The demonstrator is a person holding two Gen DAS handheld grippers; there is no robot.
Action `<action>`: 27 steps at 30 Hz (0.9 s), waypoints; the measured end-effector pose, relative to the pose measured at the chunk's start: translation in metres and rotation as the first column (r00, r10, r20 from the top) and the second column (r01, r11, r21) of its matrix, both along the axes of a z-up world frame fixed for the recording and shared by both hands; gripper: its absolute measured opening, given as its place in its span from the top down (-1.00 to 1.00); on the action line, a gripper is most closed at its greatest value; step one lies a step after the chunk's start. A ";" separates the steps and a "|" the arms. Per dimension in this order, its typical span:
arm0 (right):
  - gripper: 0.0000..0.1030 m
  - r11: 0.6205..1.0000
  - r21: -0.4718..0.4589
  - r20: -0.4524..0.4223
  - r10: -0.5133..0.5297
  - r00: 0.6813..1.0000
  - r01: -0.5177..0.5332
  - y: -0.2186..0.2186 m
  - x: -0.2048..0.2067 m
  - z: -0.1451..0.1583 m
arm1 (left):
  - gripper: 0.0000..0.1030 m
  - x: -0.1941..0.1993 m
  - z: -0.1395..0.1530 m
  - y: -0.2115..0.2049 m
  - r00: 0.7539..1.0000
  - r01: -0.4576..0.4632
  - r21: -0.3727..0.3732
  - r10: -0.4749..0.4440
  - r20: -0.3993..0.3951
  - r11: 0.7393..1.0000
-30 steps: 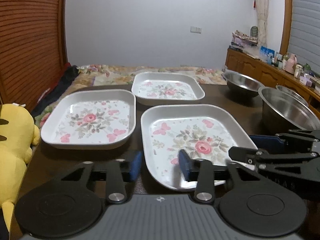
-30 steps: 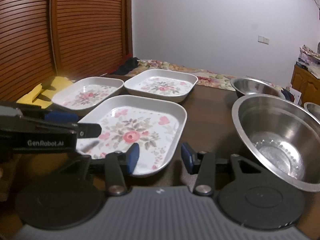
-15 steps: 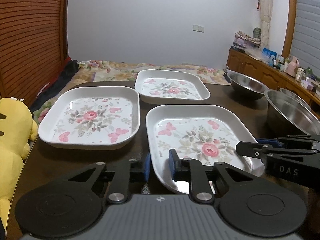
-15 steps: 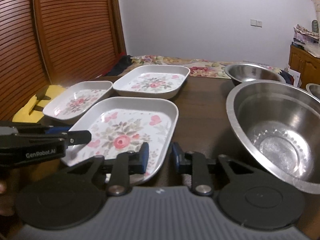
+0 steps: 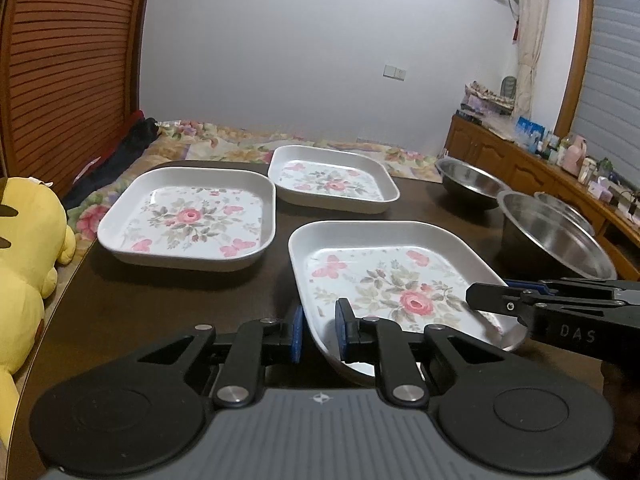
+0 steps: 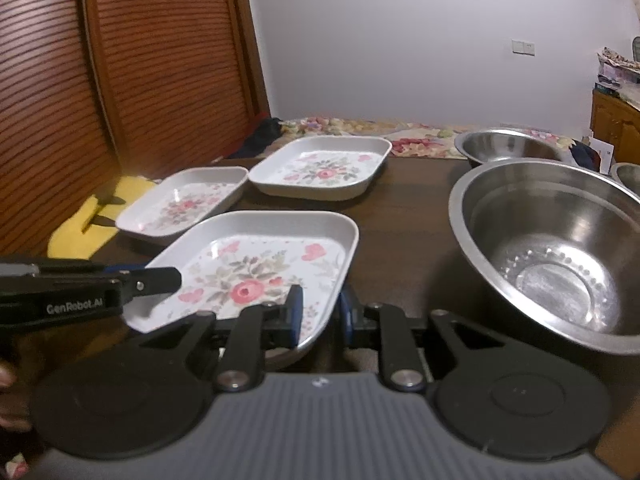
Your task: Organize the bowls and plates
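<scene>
**Both hand-held grippers pinching the near floral plate**

The left hand-held gripper (image 5: pixel 318 330) is clamping the near-left rim of the nearest floral plate (image 5: pixel 384 276), its jaws having just closed. The right hand-held gripper (image 6: pixel 320 312) is gripping the plate's near-right rim likewise. Two more floral plates (image 5: pixel 192 216) are sitting farther on the bench (image 5: pixel 160 304); steel bowls (image 6: pixel 560 248) are standing right.

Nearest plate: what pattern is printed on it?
Pink roses and butterflies on white, on the nearest plate; clearest in the left wrist view.
</scene>
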State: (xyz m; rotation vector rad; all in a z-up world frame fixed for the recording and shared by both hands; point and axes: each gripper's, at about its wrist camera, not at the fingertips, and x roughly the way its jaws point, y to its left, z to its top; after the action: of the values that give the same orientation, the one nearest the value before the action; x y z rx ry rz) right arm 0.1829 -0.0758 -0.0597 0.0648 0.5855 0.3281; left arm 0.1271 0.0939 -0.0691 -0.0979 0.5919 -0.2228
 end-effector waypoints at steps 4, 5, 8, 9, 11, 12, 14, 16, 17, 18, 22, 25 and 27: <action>0.59 1.000 0.018 0.014 0.009 1.000 -0.009 -0.005 -0.011 0.005 | 0.66 -0.012 0.005 -0.002 1.000 0.001 -0.008 -0.001 0.013 1.000; 0.59 1.000 0.026 0.014 0.010 1.000 -0.011 -0.006 -0.014 0.006 | 0.66 -0.017 0.006 -0.002 1.000 0.001 -0.012 0.000 0.016 1.000; 0.59 0.999 0.039 0.023 0.014 1.000 -0.015 -0.009 -0.023 0.008 | 0.65 -0.030 0.009 -0.005 1.000 0.006 0.005 -0.006 0.021 1.000; 0.59 0.999 0.038 0.028 0.016 0.999 -0.017 -0.009 -0.027 0.009 | 0.65 -0.034 0.009 -0.006 1.000 0.007 0.010 -0.007 0.024 1.000; 0.59 0.999 0.035 0.039 0.020 0.999 -0.022 -0.009 -0.036 0.010 | 0.65 -0.043 0.009 -0.005 1.000 0.007 0.008 -0.007 0.022 1.000; 0.59 0.999 0.037 0.043 0.022 0.999 -0.023 -0.010 -0.040 0.011 | 0.65 -0.048 0.009 -0.004 1.000 0.007 0.005 -0.007 0.020 1.000; 0.59 0.999 0.038 0.053 0.026 0.998 -0.028 -0.010 -0.048 0.011 | 0.65 -0.054 0.008 -0.003 1.000 0.006 0.004 -0.006 0.016 1.000; 0.59 0.999 0.037 0.059 0.032 0.998 -0.034 -0.010 -0.055 0.010 | 0.65 -0.060 0.007 -0.002 1.000 0.006 0.010 -0.006 0.012 1.000; 0.59 0.999 0.036 0.058 0.037 0.998 -0.039 -0.009 -0.058 0.008 | 0.65 -0.062 0.005 -0.002 1.000 0.007 0.018 -0.007 0.009 1.000; 0.59 0.998 0.037 0.055 0.040 0.998 -0.042 -0.009 -0.060 0.006 | 0.65 -0.063 0.004 -0.002 1.000 0.008 0.024 -0.008 0.006 1.000; 0.59 0.998 0.038 0.043 0.046 0.998 -0.048 -0.006 -0.066 0.000 | 0.65 -0.065 -0.002 -0.002 1.000 0.005 0.028 -0.005 -0.011 1.000; 0.59 0.998 0.047 0.028 0.047 0.998 -0.049 -0.009 -0.070 -0.004 | 0.65 -0.067 -0.004 -0.004 1.000 0.008 0.037 -0.007 -0.011 0.999; 0.59 0.997 0.054 0.021 0.045 0.999 -0.047 -0.010 -0.070 -0.006 | 0.65 -0.069 -0.005 -0.004 1.000 0.007 0.039 -0.006 -0.016 0.999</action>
State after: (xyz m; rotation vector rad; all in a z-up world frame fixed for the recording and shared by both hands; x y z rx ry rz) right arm 0.1130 -0.0859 -0.0658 0.1008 0.5588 0.3892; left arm 0.0584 0.0896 -0.0740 -0.0604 0.6118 -0.2169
